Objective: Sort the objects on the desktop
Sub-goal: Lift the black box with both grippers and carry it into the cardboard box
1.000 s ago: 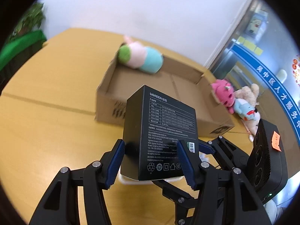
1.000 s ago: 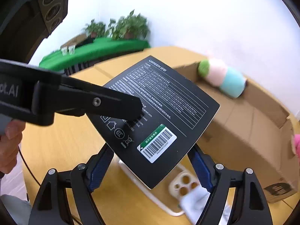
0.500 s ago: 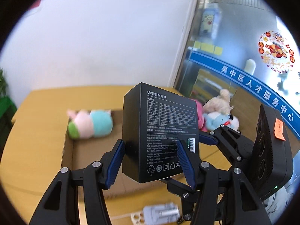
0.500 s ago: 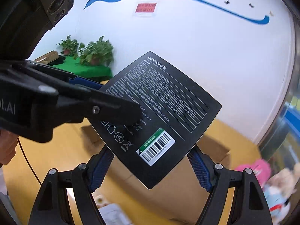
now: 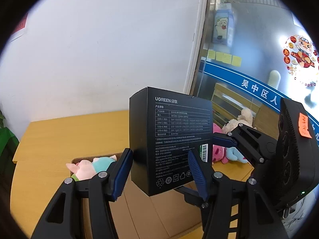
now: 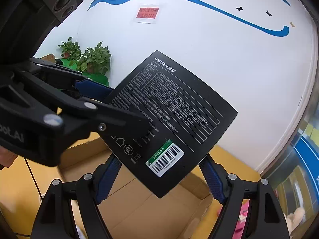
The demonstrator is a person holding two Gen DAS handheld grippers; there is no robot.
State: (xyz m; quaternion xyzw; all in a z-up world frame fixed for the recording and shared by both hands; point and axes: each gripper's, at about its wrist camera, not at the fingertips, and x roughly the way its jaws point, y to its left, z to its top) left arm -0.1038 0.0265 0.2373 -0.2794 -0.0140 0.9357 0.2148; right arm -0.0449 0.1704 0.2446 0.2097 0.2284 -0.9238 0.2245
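1. Setting: white wall with a blue painted stripe, glass partition to the right; a yellow-wood tabletop (image 5: 65,139) carries an open cardboard box (image 5: 159,215).

2. Left to right in the left wrist view: a pastel plush toy (image 5: 89,167) lies inside the cardboard box at its far left end. The left hand-held gripper (image 5: 160,171) is clamped on the lower part of the black UGREEN box (image 5: 171,139), pads pressing its two side walls. The right hand-held gripper (image 6: 159,181) grips the same box across its lower corner. More plush toys (image 5: 229,137) sit on the tabletop to the right, outside the cardboard box.

3. Location of task item: the black UGREEN box is held aloft, above the cardboard box, touching nothing else.

4. Risk, slip: both grips sit low on a smooth carton, leaving most of it above the pads. Judged likely to pivot or slide if either hand tilts.

5. Risk, opposing pull: two hands hold one rigid item. Uneven motion could twist it out of one pair of pads or crush the carton walls.

6. Risk, uneven release: if one gripper lets go first, the box may swing on the other and drop edge-first.

7. Risk, landing: a drop toward the left end could land on the pastel plush toy and leave the box tilted; a drift rightward could miss the cardboard wall altogether.
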